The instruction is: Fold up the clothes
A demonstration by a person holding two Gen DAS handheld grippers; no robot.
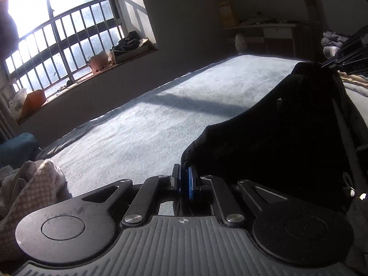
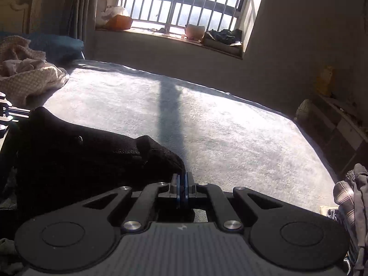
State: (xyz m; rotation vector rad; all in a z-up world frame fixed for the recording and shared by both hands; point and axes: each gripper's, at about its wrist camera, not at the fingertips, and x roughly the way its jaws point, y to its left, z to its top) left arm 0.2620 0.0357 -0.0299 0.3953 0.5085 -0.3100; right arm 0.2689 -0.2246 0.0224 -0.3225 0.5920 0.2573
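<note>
Left tongs (image 1: 184, 179) and right tongs (image 2: 182, 185) each pinch a corner of the black garment (image 1: 287, 124), raised over the bed (image 2: 218, 126); lifting step; next, spread it flat.

A garment (image 1: 287, 124) hangs stretched between the left gripper (image 1: 184, 179) and the right gripper (image 2: 182, 184), each clamped on one of its corners, above the near edge of a bed (image 2: 207, 124). Beyond the bed's far edge runs a wall with a barred window (image 2: 184, 2), its sill (image 2: 161, 34) carrying a pot (image 2: 194, 31) between a box (image 2: 119, 21) at one end and a tray of oddments (image 2: 223, 38) at the other. A heap of laundry (image 2: 27, 78) lies on the bed's left end (as the right wrist sees it), before a pillow (image 2: 57, 43). Another heap (image 2: 352, 197) sits at the near right. Shelves (image 2: 340, 128) stand past the bed's right end.
</note>
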